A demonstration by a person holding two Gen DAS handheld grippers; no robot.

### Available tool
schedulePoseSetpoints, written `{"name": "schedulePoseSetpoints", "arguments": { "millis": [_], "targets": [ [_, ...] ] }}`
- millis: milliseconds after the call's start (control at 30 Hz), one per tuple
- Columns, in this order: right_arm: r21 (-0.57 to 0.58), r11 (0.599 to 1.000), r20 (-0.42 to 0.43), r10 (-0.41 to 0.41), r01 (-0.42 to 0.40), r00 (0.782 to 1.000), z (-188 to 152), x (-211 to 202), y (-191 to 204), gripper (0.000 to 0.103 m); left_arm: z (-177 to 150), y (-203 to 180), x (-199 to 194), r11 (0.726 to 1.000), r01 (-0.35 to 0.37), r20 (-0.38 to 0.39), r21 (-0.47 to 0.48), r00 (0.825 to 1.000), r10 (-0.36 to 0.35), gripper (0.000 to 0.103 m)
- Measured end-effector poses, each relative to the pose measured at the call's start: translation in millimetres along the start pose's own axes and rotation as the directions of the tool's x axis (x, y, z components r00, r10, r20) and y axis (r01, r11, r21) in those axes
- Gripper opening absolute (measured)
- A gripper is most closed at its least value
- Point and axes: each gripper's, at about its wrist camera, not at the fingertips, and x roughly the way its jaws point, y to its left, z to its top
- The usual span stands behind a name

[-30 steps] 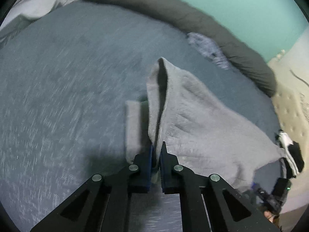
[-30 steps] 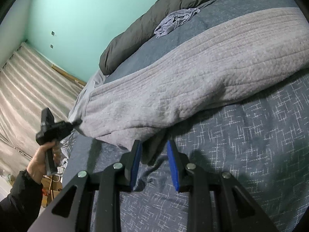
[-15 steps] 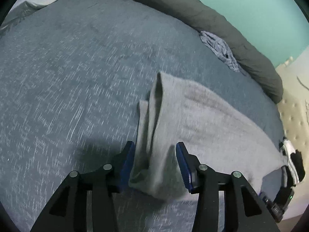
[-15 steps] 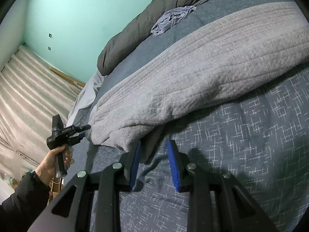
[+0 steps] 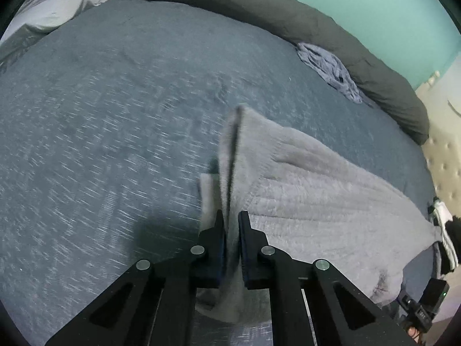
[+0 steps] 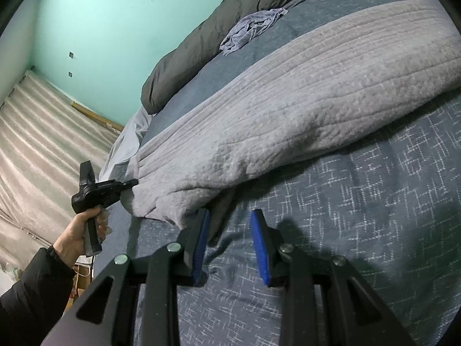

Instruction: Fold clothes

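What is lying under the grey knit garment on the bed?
Under the grey knit garment is the blue patterned bedspread, visible all around it. A darker strip of cloth pokes out beneath its near edge, by the right claw. Whatever else lies beneath is covered.

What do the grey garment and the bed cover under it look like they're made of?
Grey garment: soft, matte fleece or brushed knit, judging by the fuzzy nap and stitched ribs. Bed cover: likely woven or short-pile fabric, blue-grey with printed white dashes, matte; exact fibre unclear.
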Motion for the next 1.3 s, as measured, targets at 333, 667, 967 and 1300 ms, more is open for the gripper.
{"name": "schedulePoseSetpoints", "arguments": {
  "millis": [333, 667, 967, 1300],
  "targets": [
    [0.021, 0.999, 0.031, -0.025, 0.024, 0.999, 4, -11, -10, 0.03, -6, 14, -8, 0.999, -0.011, 0.012, -0.047, 1.0, 0.011, 0.039],
    [0.123, 0.991, 0.068, -0.066, 0.057, 0.996, 10, -23, -33, 0.03, -26, -25, -50, 0.996, -0.084, 0.11, 0.042, 0.991, 0.079, 0.044],
    [0.157, 0.985, 0.098, -0.089, 0.073, 0.991, 14, -33, -41, 0.03, -58, -84, 4, 0.992, -0.038, 0.058, 0.12, 0.998, 0.031, 0.046],
    [0.197, 0.977, 0.121, -0.102, 0.076, 0.987, 20, -49, -58, 0.035, -73, -97, -1, 0.991, -0.067, 0.122, 0.119, 0.991, 0.053, 0.046]
  ]
}}
